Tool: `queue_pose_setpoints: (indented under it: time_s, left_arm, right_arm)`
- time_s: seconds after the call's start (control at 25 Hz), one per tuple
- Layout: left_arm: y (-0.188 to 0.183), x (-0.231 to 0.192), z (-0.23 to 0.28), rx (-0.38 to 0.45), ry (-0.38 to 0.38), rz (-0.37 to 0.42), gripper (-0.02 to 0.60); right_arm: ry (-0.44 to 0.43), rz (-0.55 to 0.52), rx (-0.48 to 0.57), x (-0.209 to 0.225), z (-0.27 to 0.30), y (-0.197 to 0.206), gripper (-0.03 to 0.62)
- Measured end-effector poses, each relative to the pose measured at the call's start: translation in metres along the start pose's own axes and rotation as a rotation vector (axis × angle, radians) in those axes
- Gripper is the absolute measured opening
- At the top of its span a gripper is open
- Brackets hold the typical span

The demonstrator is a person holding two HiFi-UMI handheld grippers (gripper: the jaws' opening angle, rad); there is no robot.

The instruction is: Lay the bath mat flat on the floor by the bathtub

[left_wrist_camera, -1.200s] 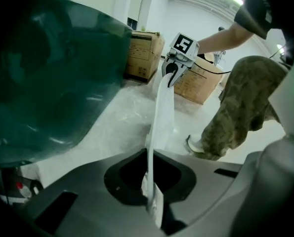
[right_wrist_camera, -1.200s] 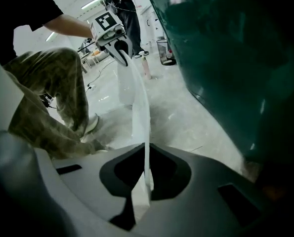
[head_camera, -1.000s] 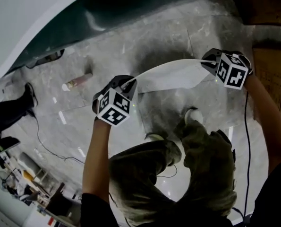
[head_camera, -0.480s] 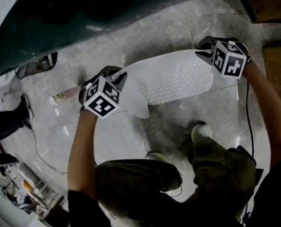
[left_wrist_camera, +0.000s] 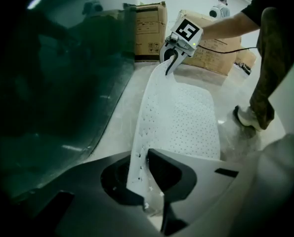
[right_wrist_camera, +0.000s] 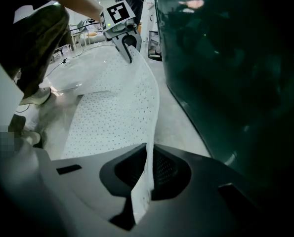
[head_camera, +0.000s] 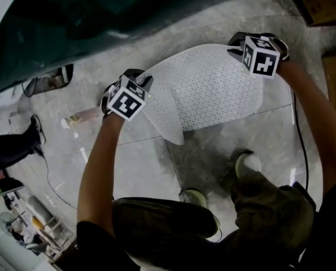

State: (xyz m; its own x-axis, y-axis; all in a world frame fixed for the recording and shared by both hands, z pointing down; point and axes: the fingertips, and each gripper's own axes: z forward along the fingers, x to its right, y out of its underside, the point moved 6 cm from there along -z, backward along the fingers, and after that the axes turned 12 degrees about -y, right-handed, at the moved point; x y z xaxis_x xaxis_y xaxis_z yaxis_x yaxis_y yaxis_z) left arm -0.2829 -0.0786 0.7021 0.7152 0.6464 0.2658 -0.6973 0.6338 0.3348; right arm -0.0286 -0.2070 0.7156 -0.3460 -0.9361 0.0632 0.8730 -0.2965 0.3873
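Note:
The white perforated bath mat [head_camera: 213, 89] is stretched between my two grippers, just above the marble floor beside the dark green bathtub [head_camera: 100, 21]. My left gripper [head_camera: 145, 82] pinches the mat's left end; its jaws have just eased open slightly, with the mat's edge [left_wrist_camera: 139, 152] still between them. At the mat's right end, my right gripper [head_camera: 235, 43] is shut on the edge [right_wrist_camera: 146, 177]. The mat's near side droops to the floor, and a flap hangs below the left gripper. In each gripper view the other gripper shows at the far end, the right gripper [left_wrist_camera: 170, 65] and the left gripper [right_wrist_camera: 129, 51].
The tub wall [left_wrist_camera: 53, 83] [right_wrist_camera: 226, 58] runs along the mat's far side. A small bottle [head_camera: 83, 117] lies on the floor left of my left gripper. Cardboard boxes [head_camera: 317, 4] [left_wrist_camera: 149, 28] stand at the right. The person's shoes [head_camera: 247, 165] [head_camera: 199, 199] are close behind the mat.
Both grippers have sunk toward the floor and moved nearer the tub with the mat. The mat has gone from a narrow hanging band to a broad spread sheet.

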Motion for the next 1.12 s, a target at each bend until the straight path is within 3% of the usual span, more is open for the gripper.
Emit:
queue_pose_setpoints:
  time_s: [0.12, 0.36, 0.48, 0.6, 0.8, 0.88, 0.96, 1.12]
  left_arm:
    - [0.000, -0.003, 0.014, 0.001, -0.107, 0.013, 0.067]
    - [0.004, -0.012, 0.016, 0.091, -0.281, -0.062, 0.194]
    - [0.014, -0.019, 0.010, 0.129, -0.315, -0.170, 0.250]
    - [0.035, -0.025, 0.007, 0.150, -0.317, -0.350, 0.262]
    - [0.063, -0.030, 0.011, 0.181, -0.262, -0.763, 0.271]
    - [0.078, -0.025, 0.014, 0.144, -0.230, -0.824, 0.276]
    - [0.096, -0.015, 0.020, 0.092, -0.205, -0.834, 0.276]
    - [0.129, 0.000, 0.032, -0.001, -0.195, -0.867, 0.279]
  right_arm:
    - [0.051, 0.011, -0.009, 0.009, 0.016, 0.006, 0.028]
    - [0.099, 0.081, 0.049, 0.031, 0.047, 0.023, 0.028]
    - [0.097, 0.096, 0.053, 0.034, 0.062, 0.032, 0.028]
    - [0.136, 0.059, 0.013, 0.042, 0.076, 0.031, 0.028]
    - [0.195, -0.030, -0.082, 0.054, 0.093, 0.032, 0.029]
    - [0.218, -0.069, -0.118, 0.055, 0.101, 0.030, 0.036]
    - [0.231, -0.081, -0.133, 0.054, 0.107, 0.030, 0.054]
    - [0.247, -0.060, -0.090, 0.060, 0.109, 0.034, 0.064]
